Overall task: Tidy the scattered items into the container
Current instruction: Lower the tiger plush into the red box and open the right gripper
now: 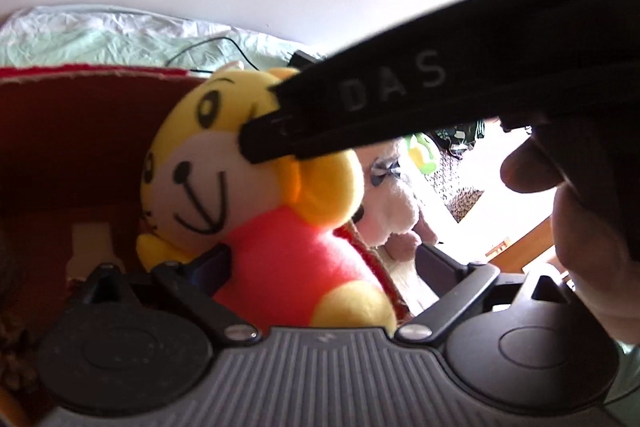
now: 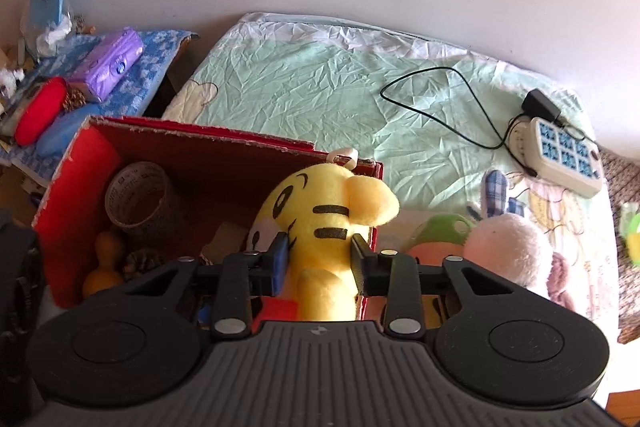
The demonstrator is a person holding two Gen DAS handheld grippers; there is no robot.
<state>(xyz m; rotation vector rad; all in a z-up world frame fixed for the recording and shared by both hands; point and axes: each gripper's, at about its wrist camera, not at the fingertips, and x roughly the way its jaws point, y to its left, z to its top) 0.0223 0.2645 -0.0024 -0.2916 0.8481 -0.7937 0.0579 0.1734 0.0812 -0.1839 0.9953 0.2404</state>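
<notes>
Seen from the left wrist, the left gripper (image 1: 320, 263) stands with its jaws spread wide and pressing on nothing. Between them sits the yellow tiger plush (image 1: 248, 195), its red body just clear of either pad, leaning against the wall of the red cardboard box (image 1: 60, 131), which lies to the left of the jaws. The right gripper (image 1: 260, 143) reaches in from the upper right and meets the tiger's head above the left jaws; a hand (image 1: 580, 227) holds it at the right edge. Beyond the right-hand jaw lies a white plush (image 1: 392, 215).

Seen from the right wrist, the right gripper (image 2: 320, 259) has its jaws drawn in on the tiger's head, the pads pressing the yellow fabric on both sides. The plush hangs over the box's near right corner. Left of the jaws, inside the box, are a tape roll (image 2: 140, 199) and a yellowish gourd-shaped thing (image 2: 104, 263). Right of the jaws, on the bed (image 2: 320, 79), lie the white plush and a green and pink toy (image 2: 436, 239); farther off, a power strip (image 2: 564, 155).
</notes>
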